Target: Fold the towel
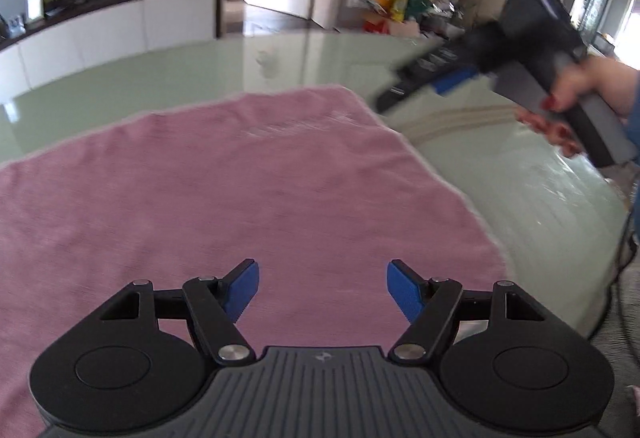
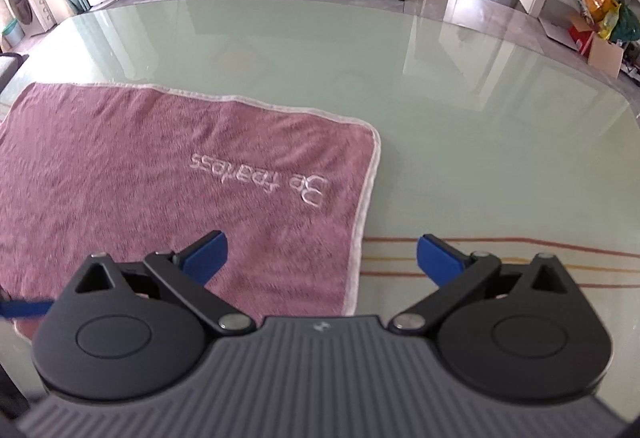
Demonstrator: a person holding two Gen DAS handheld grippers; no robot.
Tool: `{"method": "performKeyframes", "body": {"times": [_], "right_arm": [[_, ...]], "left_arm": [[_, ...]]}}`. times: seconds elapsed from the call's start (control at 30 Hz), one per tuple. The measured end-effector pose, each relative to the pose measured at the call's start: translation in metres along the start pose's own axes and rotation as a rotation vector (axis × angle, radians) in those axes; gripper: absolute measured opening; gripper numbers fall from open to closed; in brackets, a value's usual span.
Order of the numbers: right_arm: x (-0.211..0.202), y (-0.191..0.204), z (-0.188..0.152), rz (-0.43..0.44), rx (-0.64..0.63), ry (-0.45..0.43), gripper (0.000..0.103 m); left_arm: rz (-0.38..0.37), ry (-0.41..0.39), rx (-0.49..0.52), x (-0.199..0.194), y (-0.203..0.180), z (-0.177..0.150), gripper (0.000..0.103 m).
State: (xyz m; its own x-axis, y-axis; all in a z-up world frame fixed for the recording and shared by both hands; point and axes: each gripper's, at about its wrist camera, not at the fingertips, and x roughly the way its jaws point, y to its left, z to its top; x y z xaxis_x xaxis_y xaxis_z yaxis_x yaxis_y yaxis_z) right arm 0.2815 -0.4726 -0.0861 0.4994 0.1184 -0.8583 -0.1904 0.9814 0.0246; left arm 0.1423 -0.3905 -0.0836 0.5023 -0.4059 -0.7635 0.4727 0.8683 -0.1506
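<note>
Our left gripper (image 1: 322, 288) hangs released above the pink towel (image 1: 240, 197), nothing between its blue pads. Our right gripper (image 2: 322, 258) (also spread wide, empty) hovers over the towel's near corner, the towel lying flat on the green glass bench (image 2: 480, 117).

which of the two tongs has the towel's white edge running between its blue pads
The right tongs: the towel edge passes between its fingers. The left tongs hang over plain pink cloth.

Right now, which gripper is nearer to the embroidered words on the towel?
Right. The right gripper hangs over the towel's edge, just below the embroidered words. The left gripper is over plain towel, farther away.
</note>
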Motion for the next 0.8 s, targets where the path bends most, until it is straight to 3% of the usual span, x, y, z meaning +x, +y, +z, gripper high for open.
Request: {"method": "performKeyframes", "body": {"times": [0.13, 0.4, 0.8], "right_arm": [[-0.004, -0.006, -0.009, -0.017, -0.04, 0.009, 0.103], [-0.005, -0.015, -0.025, 0.016, -0.087, 0.02, 0.103], [0.004, -0.036, -0.027, 0.026, -0.088, 0.007, 0.103]], "left_arm": [[-0.002, 0.013, 0.013, 0.017, -0.041, -0.001, 0.074], [0.016, 0.027, 0.03, 0.037, -0.088, -0.007, 0.075], [0.034, 0.034, 0.033, 0.057, -0.122, 0.006, 0.075]]}}
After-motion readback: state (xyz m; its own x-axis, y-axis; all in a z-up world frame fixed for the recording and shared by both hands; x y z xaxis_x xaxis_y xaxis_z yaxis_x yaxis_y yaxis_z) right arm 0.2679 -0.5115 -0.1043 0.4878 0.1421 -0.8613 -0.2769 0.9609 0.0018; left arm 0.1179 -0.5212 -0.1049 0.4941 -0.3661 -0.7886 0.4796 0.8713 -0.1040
